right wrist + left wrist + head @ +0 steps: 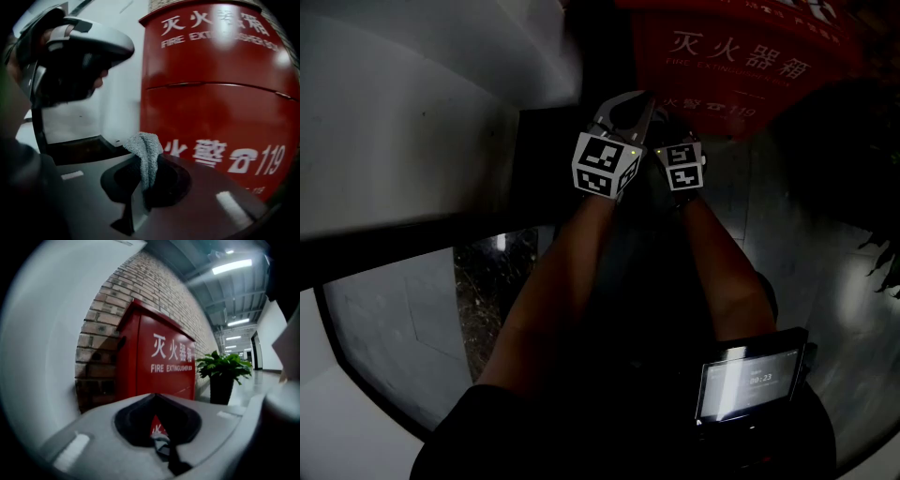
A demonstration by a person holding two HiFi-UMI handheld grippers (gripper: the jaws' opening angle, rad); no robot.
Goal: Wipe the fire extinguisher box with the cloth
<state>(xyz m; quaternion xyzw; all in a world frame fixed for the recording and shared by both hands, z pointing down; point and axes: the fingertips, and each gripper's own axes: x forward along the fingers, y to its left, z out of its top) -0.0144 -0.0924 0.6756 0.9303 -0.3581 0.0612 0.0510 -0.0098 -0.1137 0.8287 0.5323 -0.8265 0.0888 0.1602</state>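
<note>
Straight ahead of both grippers, on the floor against a brick wall (140, 291): the fire extinguisher box (215, 93), red with white lettering. Front face close to the right gripper (149, 163), with no contact visible. Pinched in that gripper's closed jaws: the cloth (143, 143), grey and nubbly, a fold poking up past the tips. Near it, up and to its left, the left gripper (154, 397), jaws drawn together as well. At their seam, a small grey scrap, too small to name. Beyond the box along the wall, a potted plant (224, 371).

Looks like the approach stage: cloth in grip, red panel apparently not yet reached. Calls next for laying the free fold flat on the front face and dragging it across in even strokes. Needs enough pressure to keep cloth on metal without the jaw tips scraping paint. Worth keeping the left gripper clear of the stroke path.
</note>
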